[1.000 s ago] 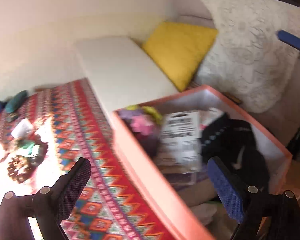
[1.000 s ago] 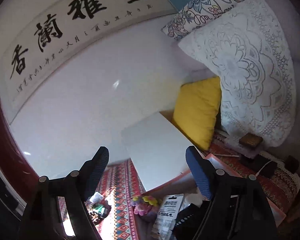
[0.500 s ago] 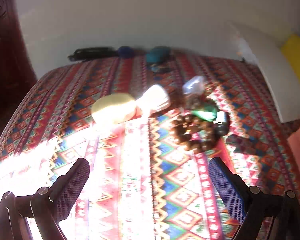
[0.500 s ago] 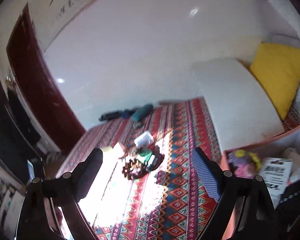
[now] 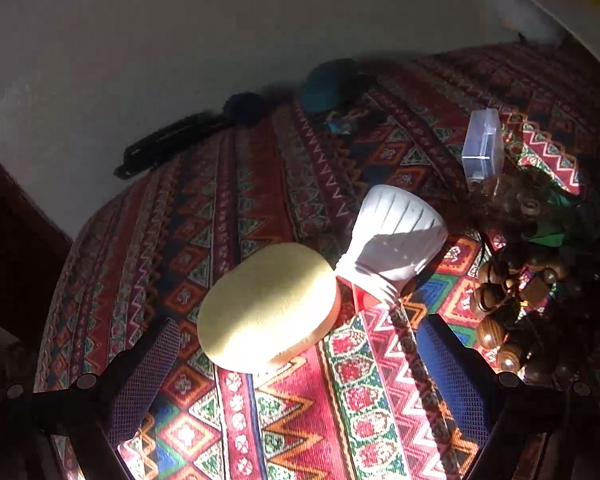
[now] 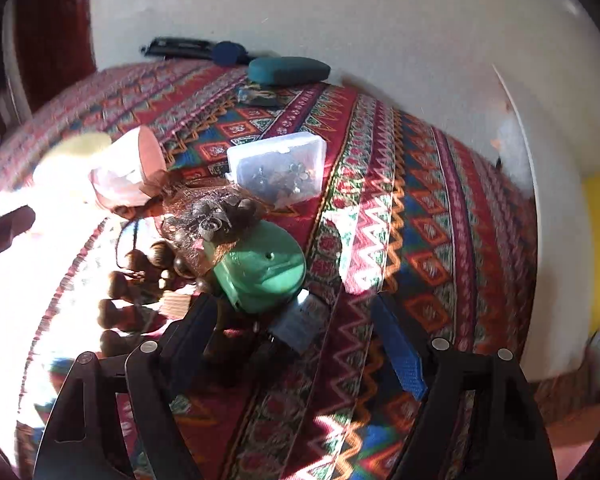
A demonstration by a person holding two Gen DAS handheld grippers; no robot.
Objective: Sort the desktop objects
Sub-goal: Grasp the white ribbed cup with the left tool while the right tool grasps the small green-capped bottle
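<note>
The left tongs [image 5: 296, 364] hang with their fingers wide apart over the patterned cloth [image 5: 300, 420], the yellow sponge [image 5: 268, 308] lying between the tips and touching the white bulb [image 5: 396, 240]. The right tongs [image 6: 296, 340] are also spread apart, empty, just short of the green case [image 6: 260, 276]. Wooden beads [image 6: 136, 280] lie beside it, a clear plastic box [image 6: 278, 166] beyond. No writing is legible on anything.
</note>
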